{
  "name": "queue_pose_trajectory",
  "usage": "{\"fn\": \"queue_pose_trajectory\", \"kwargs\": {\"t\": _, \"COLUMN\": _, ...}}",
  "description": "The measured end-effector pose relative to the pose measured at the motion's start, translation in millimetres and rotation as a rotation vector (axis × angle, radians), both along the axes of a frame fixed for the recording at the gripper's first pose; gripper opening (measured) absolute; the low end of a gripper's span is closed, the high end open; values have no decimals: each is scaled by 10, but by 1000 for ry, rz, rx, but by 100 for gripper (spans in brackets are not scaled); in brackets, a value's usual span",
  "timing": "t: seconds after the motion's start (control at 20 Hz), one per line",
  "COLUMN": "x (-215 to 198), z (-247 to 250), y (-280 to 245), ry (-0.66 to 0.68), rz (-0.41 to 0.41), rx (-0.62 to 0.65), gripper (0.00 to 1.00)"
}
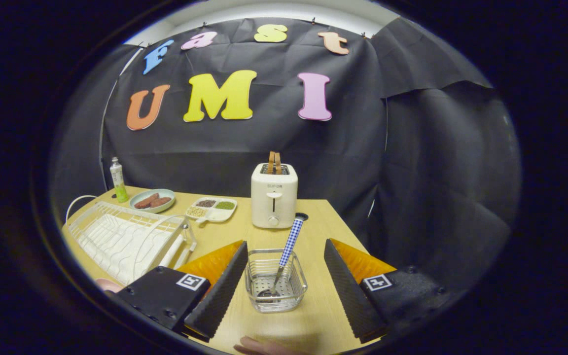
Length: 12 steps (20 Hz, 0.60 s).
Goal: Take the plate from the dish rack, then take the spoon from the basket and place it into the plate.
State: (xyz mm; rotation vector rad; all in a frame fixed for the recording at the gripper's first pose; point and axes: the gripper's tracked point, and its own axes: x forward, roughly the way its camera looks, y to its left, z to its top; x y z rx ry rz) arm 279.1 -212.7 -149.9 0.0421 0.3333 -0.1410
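The tongs [284, 281] are gaping open and empty around the basket [275, 286], whose spoon [284, 259] is leaning handle-up, away from them.

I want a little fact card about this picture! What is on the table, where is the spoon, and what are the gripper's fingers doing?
gripper: gripper, fingers open, holding nothing
basket: metal basket sits between the fingers
spoon: spoon stands tilted in the basket, checked handle up
dish rack: white dish rack beside the gripper, no plate standing in it
toaster: toaster beyond the basket, bread in its slots
other dishes: bowl and divided tray of food behind the rack
table: wooden table
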Motion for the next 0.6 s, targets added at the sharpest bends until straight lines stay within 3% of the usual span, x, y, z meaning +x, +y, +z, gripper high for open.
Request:
{"fn": "queue_pose_trajectory", "kwargs": {"t": 0.35, "x": 599, "z": -173, "y": -104, "ry": 80, "rz": 4, "rx": 135, "gripper": 96}}
{"fn": "queue_pose_trajectory", "kwargs": {"t": 0.55, "x": 808, "z": -304, "y": -159, "ry": 124, "rz": -7, "rx": 229, "gripper": 77}}
{"fn": "queue_pose_trajectory", "kwargs": {"t": 0.6, "x": 818, "z": -342, "y": -148, "ry": 136, "rz": -9, "rx": 250, "gripper": 68}}
